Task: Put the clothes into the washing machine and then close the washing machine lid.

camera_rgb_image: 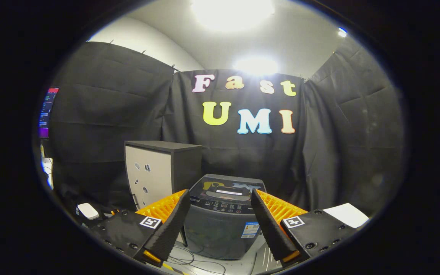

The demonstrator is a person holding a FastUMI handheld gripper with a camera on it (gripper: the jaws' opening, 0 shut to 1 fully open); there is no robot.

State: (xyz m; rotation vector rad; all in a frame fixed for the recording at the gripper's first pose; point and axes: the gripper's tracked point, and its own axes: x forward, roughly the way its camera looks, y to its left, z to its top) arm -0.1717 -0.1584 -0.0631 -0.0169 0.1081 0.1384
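Two blown-out white ceiling lights [232, 11] glare at twelve o'clock; the booth below is dim. Fisheye bending curves the edges. The dark grey top-loading washing machine's glossy lid [225, 189] reflects light. Focus is fairly sharp.

No readable text on the machine or gripper

The washing machine [224, 217] carries a sticker [250, 230] on its front and small print along its control panel [225, 207], all too small to read. Each finger mount of the gripper [220, 202] bears a square black-and-white marker tag [150, 222].
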